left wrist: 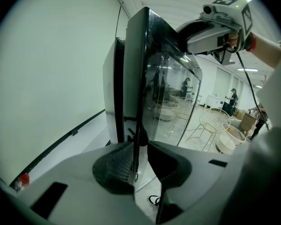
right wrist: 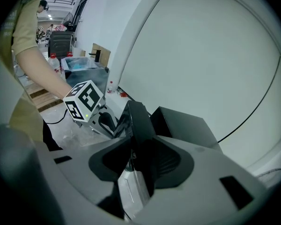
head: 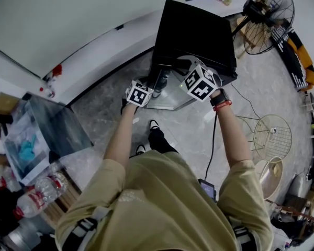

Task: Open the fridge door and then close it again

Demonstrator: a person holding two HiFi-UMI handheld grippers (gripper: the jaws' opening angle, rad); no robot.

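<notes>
A: Where's the fridge door (left wrist: 171, 93)?
B: Standing open from the fridge (head: 199, 33), its free edge upright between the left gripper's (left wrist: 140, 162) 2 jaws.
A: Gripped?
B: Yes. The jaws are partly closed, with both pads pressed on that edge. The right gripper (right wrist: 135, 165) clamps the door's top edge, above and just beyond the left one.
A: Anything nearby?
B: A wire chair (head: 272, 135), off to the right gripper's right.

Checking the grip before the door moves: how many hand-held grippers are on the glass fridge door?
2. The left hand-held gripper clamps the black-framed glass fridge door on its upright edge, lower down; the right hand-held gripper clamps its top edge. None seems hidden.
</notes>
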